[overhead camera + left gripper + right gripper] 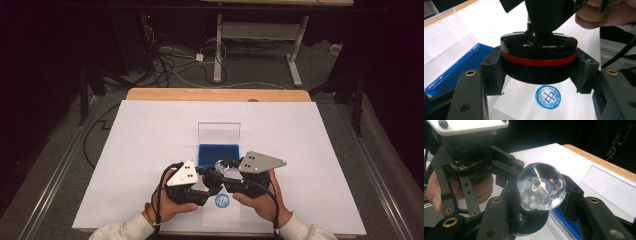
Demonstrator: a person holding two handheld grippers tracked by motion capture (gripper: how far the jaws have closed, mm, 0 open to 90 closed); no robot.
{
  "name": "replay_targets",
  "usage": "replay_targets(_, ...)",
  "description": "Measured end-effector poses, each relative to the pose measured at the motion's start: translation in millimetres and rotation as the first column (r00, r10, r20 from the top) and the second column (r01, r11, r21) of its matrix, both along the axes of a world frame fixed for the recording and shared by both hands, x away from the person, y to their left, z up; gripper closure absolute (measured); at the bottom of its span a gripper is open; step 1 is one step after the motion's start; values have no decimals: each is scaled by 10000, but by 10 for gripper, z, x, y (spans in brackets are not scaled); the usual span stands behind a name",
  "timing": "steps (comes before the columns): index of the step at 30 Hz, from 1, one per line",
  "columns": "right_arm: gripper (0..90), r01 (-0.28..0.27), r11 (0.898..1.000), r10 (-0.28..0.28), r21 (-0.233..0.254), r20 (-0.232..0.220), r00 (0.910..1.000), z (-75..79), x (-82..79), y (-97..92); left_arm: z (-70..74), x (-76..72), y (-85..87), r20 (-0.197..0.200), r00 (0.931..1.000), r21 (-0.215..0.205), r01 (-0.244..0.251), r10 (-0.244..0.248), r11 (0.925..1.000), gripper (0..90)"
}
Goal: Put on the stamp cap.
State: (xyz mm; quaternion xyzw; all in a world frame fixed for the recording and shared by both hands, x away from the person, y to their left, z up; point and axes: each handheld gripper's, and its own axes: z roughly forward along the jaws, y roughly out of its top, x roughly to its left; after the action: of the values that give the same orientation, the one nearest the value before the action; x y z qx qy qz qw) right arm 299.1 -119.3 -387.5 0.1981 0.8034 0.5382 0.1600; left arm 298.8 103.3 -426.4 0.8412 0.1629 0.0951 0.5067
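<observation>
Nearest the person, a small white paper slip (524, 110) lies at the front edge of the white table sheet (150, 150) and carries a round blue stamp impression (548, 97). Directly above it, a round black stamp with a red band and a faceted clear crystal-like knob (538, 61) is held off the paper, its inking face hanging just over the print. The left gripper (538, 72) is clamped on the stamp's black base, one pad on each side at the level of the red band. The right gripper (541, 190) is clenched around the clear knob (541, 186), its jaws bracketing the widest facets. In the high view, both hands meet at the front centre of the table, the left gripper (197, 176) and the right gripper (225, 167) nose to nose. The stamp appears rigid and fairly light; the glossy base and the smooth knob are judged slippery, so the grip belongs on the cylindrical base wall, where flat pads seat squarely, not on the tapering facets. The knob may chip if squeezed hard. Just beyond the grippers sits a blue ink pad in a shallow case (218, 155), its clear lid (219, 133) standing upright behind it.
</observation>
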Motion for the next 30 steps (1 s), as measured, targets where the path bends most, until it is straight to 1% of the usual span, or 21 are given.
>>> replay_targets(1,574,11,10000,-11,12,-25,10000,-2,-2,-1,2,6,7,-41,10000,-43,-63,63,10000,364)
replay_targets(2,574,8,10000,-8,-49,30,10000,-6,-7,0,3,13,16,-68,10000,-71,27,-28,10000,364)
replay_targets(3,574,-9,10000,9,-42,40,10000,-8,-14,-4,3,5,14,-18,10000,-40,23,-23,10000,364)
replay_targets(4,574,-19,10000,19,-42,37,10000,-9,-20,-3,6,-6,4,98,9999,95,-44,43,9999,364)
replay_targets(6,574,-22,9999,24,-118,136,9999,-9,-30,1,11,-1,8,34,10000,47,22,-22,10000,364)
replay_targets(8,574,-38,9998,41,-196,168,9998,-9,-35,7,18,-19,-5,223,9997,317,-64,57,9995,364)
replay_targets(9,574,-41,9997,47,-243,228,9997,-12,-46,14,20,-28,-5,223,9997,308,-68,61,9995,364)
replay_targets(11,574,-65,9996,73,-264,298,9995,-13,-62,18,39,-49,-17,466,9988,537,-142,117,9985,365)
replay_targets(13,575,-118,9997,125,-198,368,9992,-8,-72,9,49,-57,-19,471,9988,492,-178,154,9986,364)
replay_targets(15,575,-113,9996,125,-273,433,9990,-6,-79,14,45,-46,-18,362,9993,524,-95,76,9986,364)
replay_targets(16,575,-96,9994,112,-327,518,9986,-12,-89,21,41,-45,-15,396,9992,563,-79,56,9984,364)
replay_targets(17,575,-76,9993,95,-360,533,9985,-18,-95,27,39,-37,-9,291,9996,547,-24,8,9985,364)
replay_targets(19,575,-96,9991,121,-410,629,9979,-25,-104,34,37,-33,-3,197,9998,462,63,-72,9989,364)
replay_targets(20,576,-93,9992,119,-396,647,9978,-26,-108,33,41,-28,1,69,9999,394,112,-115,9992,364)
replay_targets(22,576,-86,9989,123,-460,788,9968,-16,-121,40,48,-32,2,39,9999,309,152,-153,9994,364)
replay_targets(23,577,-66,9990,103,-440,839,9964,-13,-130,42,59,-31,10,-25,9998,249,216,-215,9995,363)
replay_targets(25,577,-96,9993,127,-355,865,9962,-1,-140,38,73,-38,13,-15,9997,254,242,-242,9994,363)
replay_targets(26,577,-84,9994,115,-347,889,9960,1,-147,41,71,-31,18,-198,9993,147,308,-305,9994,363)
replay_targets(28,578,-145,9992,177,-378,855,9962,1,-152,43,73,-41,13,-291,9990,170,358,-352,9992,363)
replay_targets(30,579,-191,9992,222,-356,876,9959,-2,-163,42,75,-50,17,-432,9983,40,401,-399,9992,363)
